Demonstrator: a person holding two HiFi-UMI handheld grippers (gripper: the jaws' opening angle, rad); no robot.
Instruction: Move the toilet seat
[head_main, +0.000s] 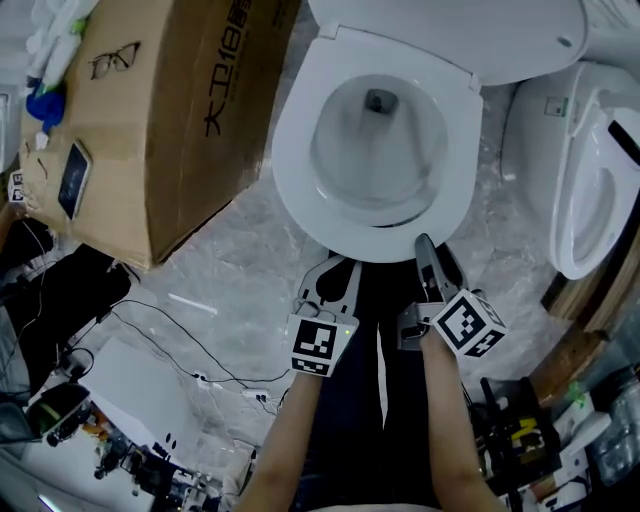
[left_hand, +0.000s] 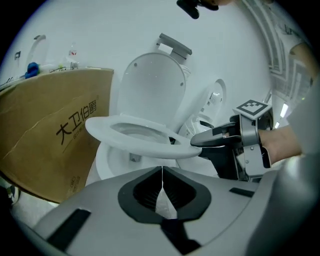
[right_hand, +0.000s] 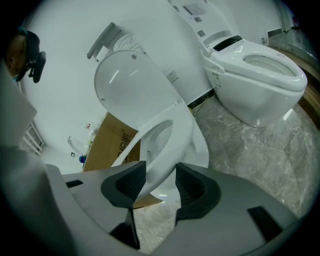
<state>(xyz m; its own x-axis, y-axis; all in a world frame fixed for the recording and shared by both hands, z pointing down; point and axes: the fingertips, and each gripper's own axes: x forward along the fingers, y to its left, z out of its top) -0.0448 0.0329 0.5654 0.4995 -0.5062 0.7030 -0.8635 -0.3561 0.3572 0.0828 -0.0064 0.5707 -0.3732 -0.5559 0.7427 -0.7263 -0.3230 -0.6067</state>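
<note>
Mid-lift, by the look of it: grips the front rim of the toilet seat (right_hand: 170, 142) with the right claw (right_hand: 155, 176), ribbed dark pads (right_hand: 192, 186) pressed on either face of the smooth white plastic. Holds the left claw (left_hand: 161, 176) shut on nothing, pads together, just below that rim and apart from it. Has the seat, a glossy oval ring, raised off the bowl (left_hand: 107, 165) at the front and hinged at the back, well short of the domed lid (left_hand: 152, 82), which stands upright. Next, most likely: carry the rim in an arc about the hinge, with a firm pinch, since such slick plastic may slide. Farther off: a matt brown cardboard box (left_hand: 50, 130) beside the bowl, veined grey marble floor (right_hand: 260, 155), and a second white toilet (right_hand: 255, 75).
</note>
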